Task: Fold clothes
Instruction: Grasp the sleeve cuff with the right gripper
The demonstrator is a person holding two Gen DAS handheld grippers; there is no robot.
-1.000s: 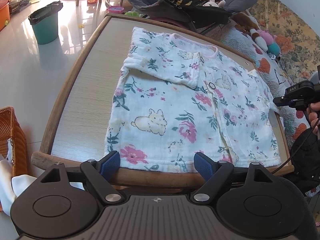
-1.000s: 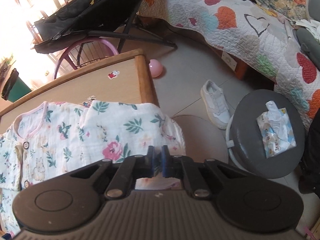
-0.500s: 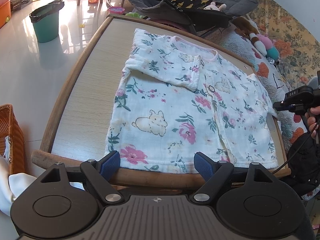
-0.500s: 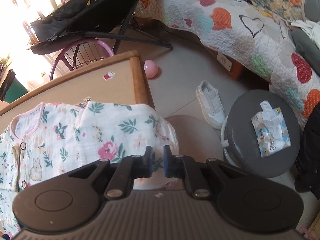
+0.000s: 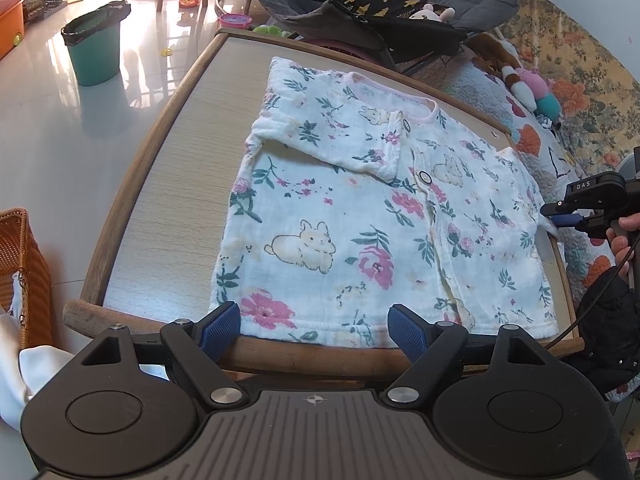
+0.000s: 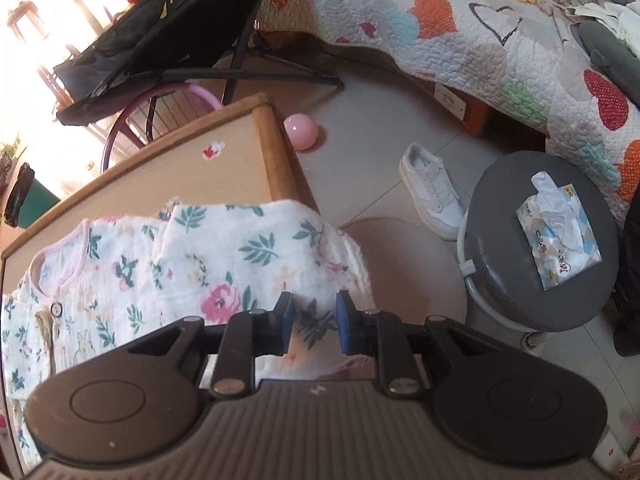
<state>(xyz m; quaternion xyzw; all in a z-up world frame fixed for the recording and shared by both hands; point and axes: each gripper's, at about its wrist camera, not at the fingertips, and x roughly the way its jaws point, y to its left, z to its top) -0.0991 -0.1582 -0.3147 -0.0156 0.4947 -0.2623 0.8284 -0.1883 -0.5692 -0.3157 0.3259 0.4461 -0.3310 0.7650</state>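
Note:
A white floral baby shirt with bunny prints lies flat on the wooden table. One sleeve is folded across its chest. My left gripper is open and empty just before the shirt's near hem. My right gripper is open, its blue pads either side of the other sleeve, which hangs over the table's edge. The right gripper also shows at the right edge of the left wrist view.
A grey stool with a tissue pack, a white shoe and a pink ball are on the floor right of the table. An orange basket stands at the left. A bouncer seat and a quilted bed lie beyond.
My right gripper has opened: its pads were shut on the sleeve and now stand apart around it. The left gripper has barely moved.

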